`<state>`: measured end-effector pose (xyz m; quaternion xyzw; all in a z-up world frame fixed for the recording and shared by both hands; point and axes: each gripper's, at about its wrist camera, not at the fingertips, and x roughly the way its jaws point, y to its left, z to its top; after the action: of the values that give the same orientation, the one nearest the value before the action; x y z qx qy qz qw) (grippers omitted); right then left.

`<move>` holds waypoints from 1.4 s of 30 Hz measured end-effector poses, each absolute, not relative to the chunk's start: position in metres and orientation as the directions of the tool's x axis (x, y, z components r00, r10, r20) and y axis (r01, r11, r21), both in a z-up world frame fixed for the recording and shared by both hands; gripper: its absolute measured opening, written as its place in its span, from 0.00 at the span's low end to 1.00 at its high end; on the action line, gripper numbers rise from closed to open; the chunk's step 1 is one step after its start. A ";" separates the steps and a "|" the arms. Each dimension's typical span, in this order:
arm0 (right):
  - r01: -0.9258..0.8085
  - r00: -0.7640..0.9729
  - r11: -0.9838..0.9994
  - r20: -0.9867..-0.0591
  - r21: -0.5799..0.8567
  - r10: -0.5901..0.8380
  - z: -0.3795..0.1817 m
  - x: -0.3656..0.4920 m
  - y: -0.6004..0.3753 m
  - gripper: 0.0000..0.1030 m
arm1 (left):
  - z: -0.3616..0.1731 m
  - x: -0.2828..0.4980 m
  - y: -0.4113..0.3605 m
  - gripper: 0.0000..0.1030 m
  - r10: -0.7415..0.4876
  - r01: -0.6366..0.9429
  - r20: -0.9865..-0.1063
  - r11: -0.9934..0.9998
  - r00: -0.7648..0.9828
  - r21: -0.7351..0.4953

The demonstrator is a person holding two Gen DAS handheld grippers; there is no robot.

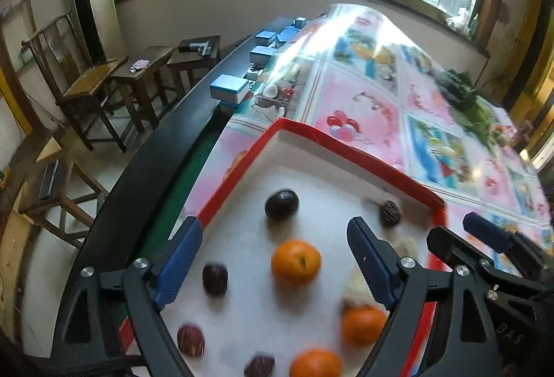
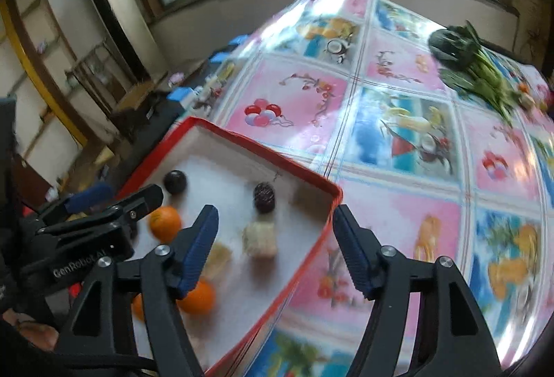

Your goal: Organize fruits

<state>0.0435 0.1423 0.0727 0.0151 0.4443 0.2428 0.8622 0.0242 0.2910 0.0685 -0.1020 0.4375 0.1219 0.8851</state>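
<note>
Two black two-finger grippers with blue ribbed pads, both spread wide and empty: the left gripper (image 1: 277,248) hangs over a shallow white tray with a red rim (image 1: 349,151), its fingers bracketing a round orange tangerine (image 1: 296,262), probably the next fruit to be picked; the right gripper (image 2: 275,245) straddles the tray's right wall near a pale lumpy fruit (image 2: 260,238) and a dark wrinkled fruit (image 2: 264,197). Contents of tray: loose tangerines, several dark reddish fruits (image 1: 281,204), pale pieces, all scattered and unsorted. Tray rests on a glossy pink-and-blue pictured tablecloth (image 2: 398,203); leafy green vegetables (image 2: 474,65) lie well apart, far side. Room: barred windows, wooden chair (image 1: 86,82), small dark tables.
</note>
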 end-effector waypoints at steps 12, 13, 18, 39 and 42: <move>-0.445 0.551 0.871 -0.703 0.209 0.450 0.099 -0.047 0.133 0.68 | 0.104 -0.040 0.277 0.83 0.058 -0.215 -0.765 0.971 0.642 -0.107; -0.449 0.559 0.871 -0.698 0.199 0.447 0.101 -0.051 0.134 0.68 | 0.106 -0.044 0.277 0.83 0.068 -0.223 -0.768 0.970 0.636 -0.099; -0.489 0.566 0.856 -0.684 0.169 0.459 0.107 -0.067 0.132 0.68 | 0.116 -0.066 0.277 0.83 0.097 -0.247 -0.771 0.966 0.629 -0.080; -0.598 0.514 0.787 -0.680 0.153 0.523 0.106 -0.107 0.081 0.68 | 0.104 -0.130 0.217 0.83 0.379 -0.426 -0.778 0.891 0.501 0.160; -0.616 0.492 0.771 -0.686 0.160 0.536 0.103 -0.114 0.083 0.68 | 0.098 -0.139 0.210 0.83 0.370 -0.418 -0.788 0.894 0.493 0.158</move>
<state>-0.1139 0.0828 0.1029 -0.0533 0.3772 0.3339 0.8622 -0.1390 0.2100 0.0975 -0.0271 0.4490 0.2282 0.8635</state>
